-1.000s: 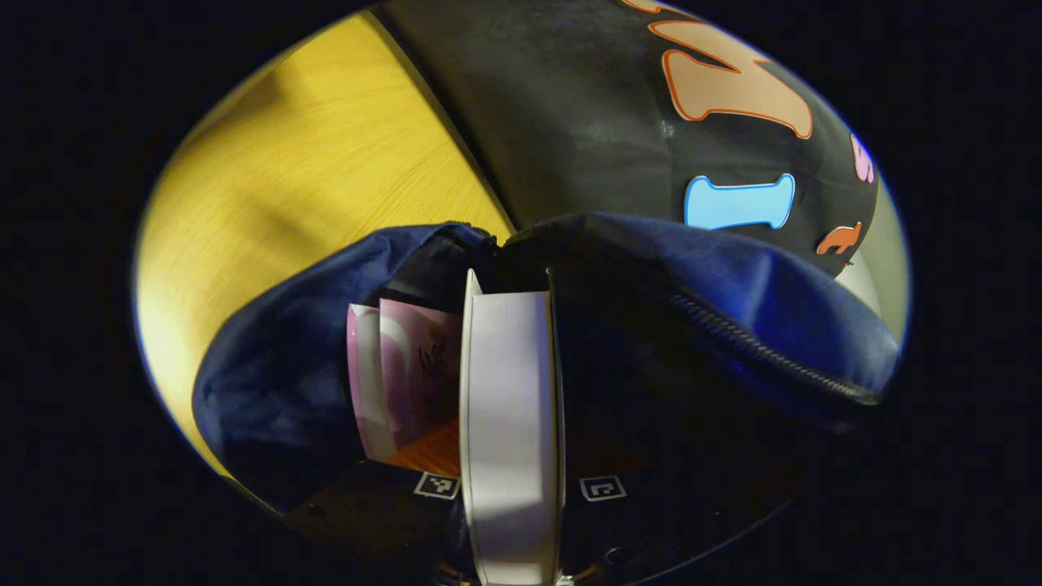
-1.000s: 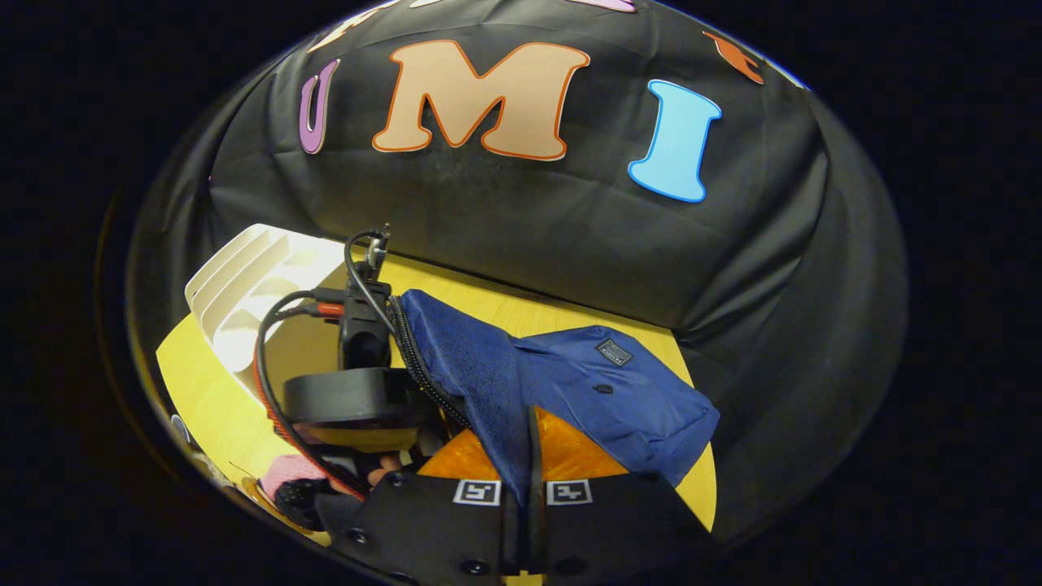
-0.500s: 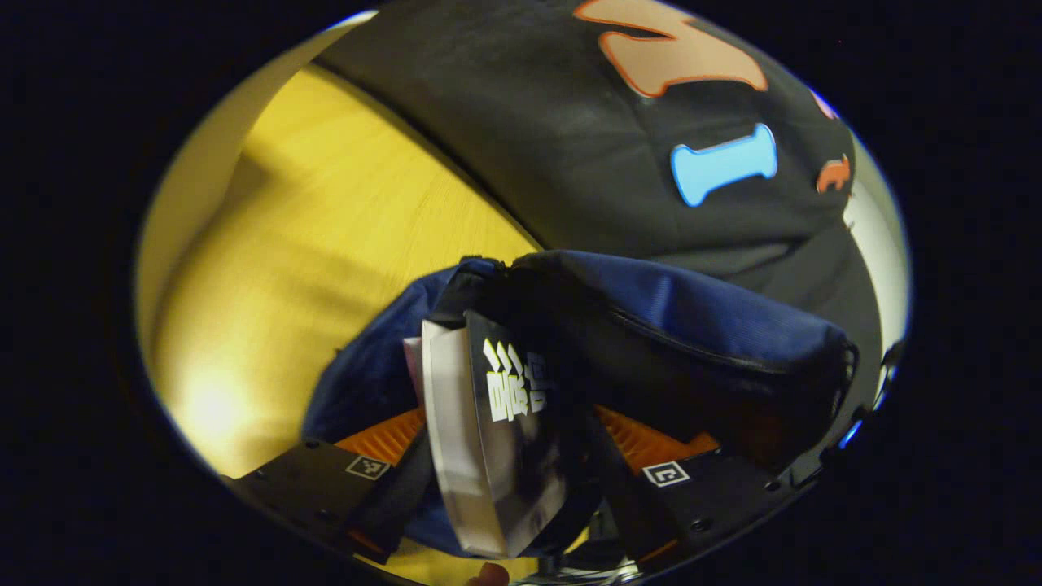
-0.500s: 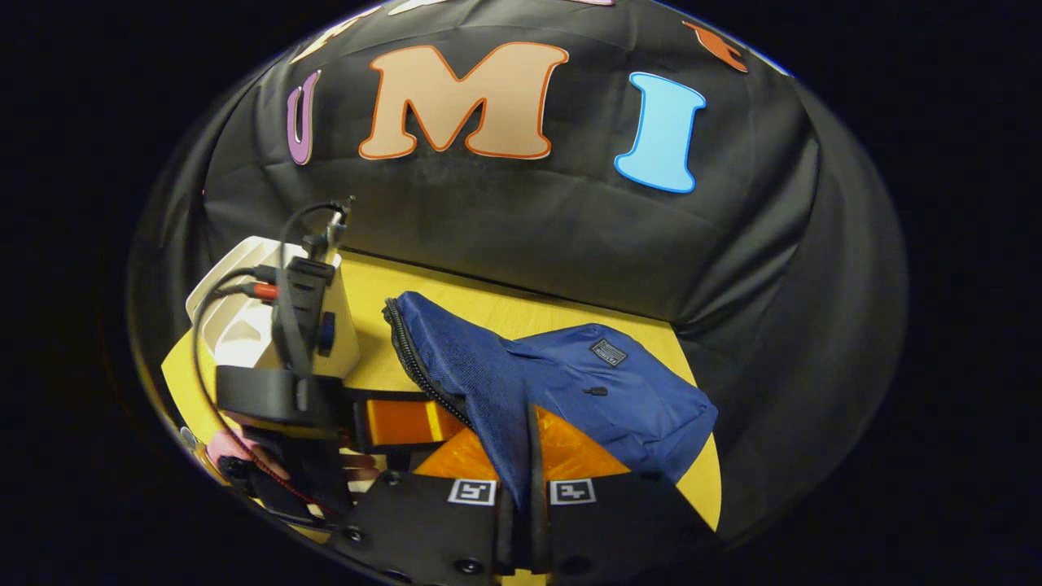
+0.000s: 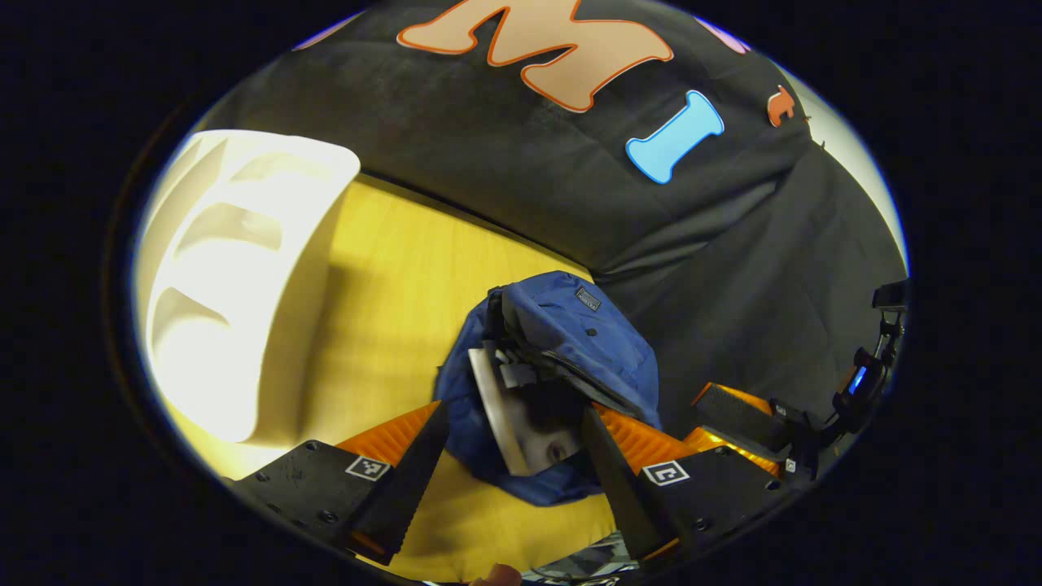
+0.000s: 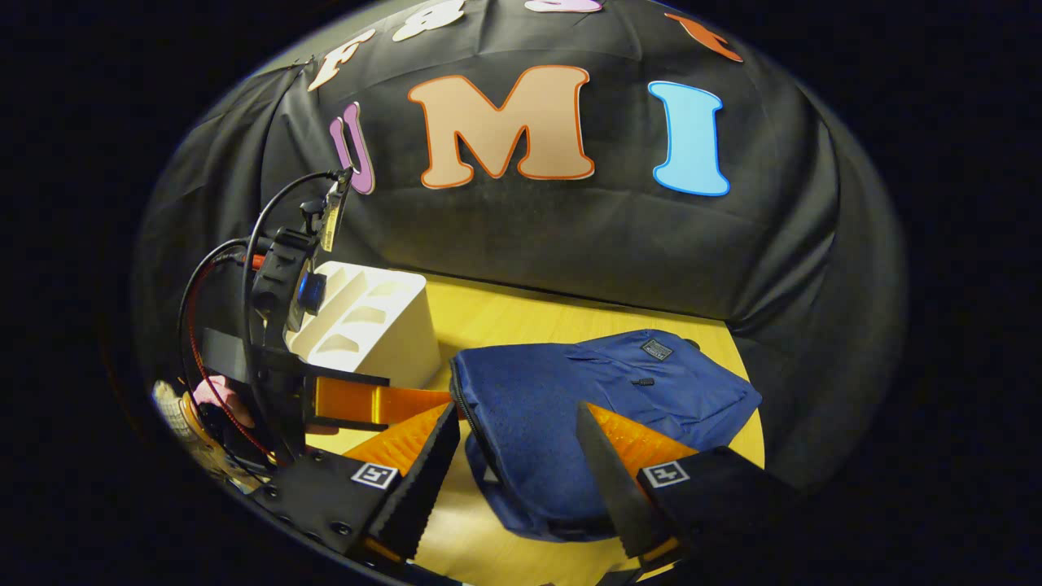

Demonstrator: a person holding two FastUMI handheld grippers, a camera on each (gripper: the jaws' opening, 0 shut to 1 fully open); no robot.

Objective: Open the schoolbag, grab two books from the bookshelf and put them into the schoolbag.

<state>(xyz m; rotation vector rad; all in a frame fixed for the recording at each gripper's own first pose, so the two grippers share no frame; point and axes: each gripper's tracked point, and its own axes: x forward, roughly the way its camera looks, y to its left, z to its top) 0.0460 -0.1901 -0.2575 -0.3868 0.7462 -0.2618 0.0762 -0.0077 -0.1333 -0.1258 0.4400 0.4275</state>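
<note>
1. Hovering with jaws apart, left gripper (image 5: 505, 464) and right gripper (image 6: 517, 480) both gripping nothing, just above the schoolbag (image 6: 602, 407).
2. Risking a spill: books (image 5: 509, 407) poking out of the unzipped mouth (only partly seated, by the look), likely sliding out if the soft fabric sags.
3. Lying slumped on the yellow worktop (image 5: 391, 285), blue, beside the white bookshelf (image 6: 366, 321).

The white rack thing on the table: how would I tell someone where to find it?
Start at the yellow table before the black cloth wall. A blue schoolbag lies on it; beside the bag, toward the far corner, stands the white bookshelf. It is the one pale, rigid thing, with slanted slots on top.
</note>
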